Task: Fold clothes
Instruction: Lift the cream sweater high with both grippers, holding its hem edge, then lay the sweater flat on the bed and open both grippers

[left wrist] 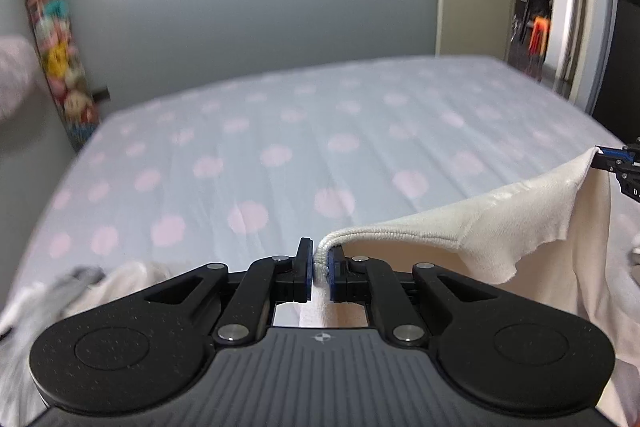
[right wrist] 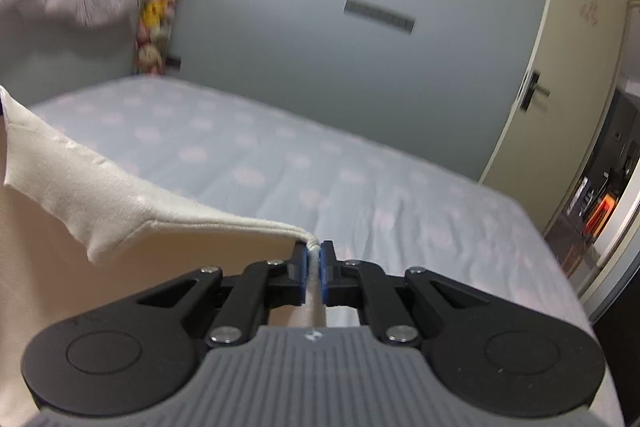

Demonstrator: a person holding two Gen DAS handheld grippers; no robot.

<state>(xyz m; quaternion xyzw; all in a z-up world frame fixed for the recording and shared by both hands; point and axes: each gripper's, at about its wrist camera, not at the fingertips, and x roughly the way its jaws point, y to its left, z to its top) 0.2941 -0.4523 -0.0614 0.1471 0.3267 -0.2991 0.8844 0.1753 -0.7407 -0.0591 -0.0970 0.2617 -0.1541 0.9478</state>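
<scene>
two grippers, left gripper [left wrist: 319, 269] and right gripper [right wrist: 315, 267], pinching one cream garment [left wrist: 440, 231]

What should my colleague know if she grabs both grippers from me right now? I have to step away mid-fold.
Left gripper: shut on the ribbed edge of the cream garment, which is lifted above the bed.
Right gripper: shut on the same hemmed edge of that garment, further along; the edge sags between the two grips and the rest hangs down.
More pale clothes lie on the bed at the left gripper's left.
Done: garment picked up by one edge, held with both grippers.
Left: lay it flat on the bed, fold it, then probably the other clothes. No fold is visible yet.
</scene>
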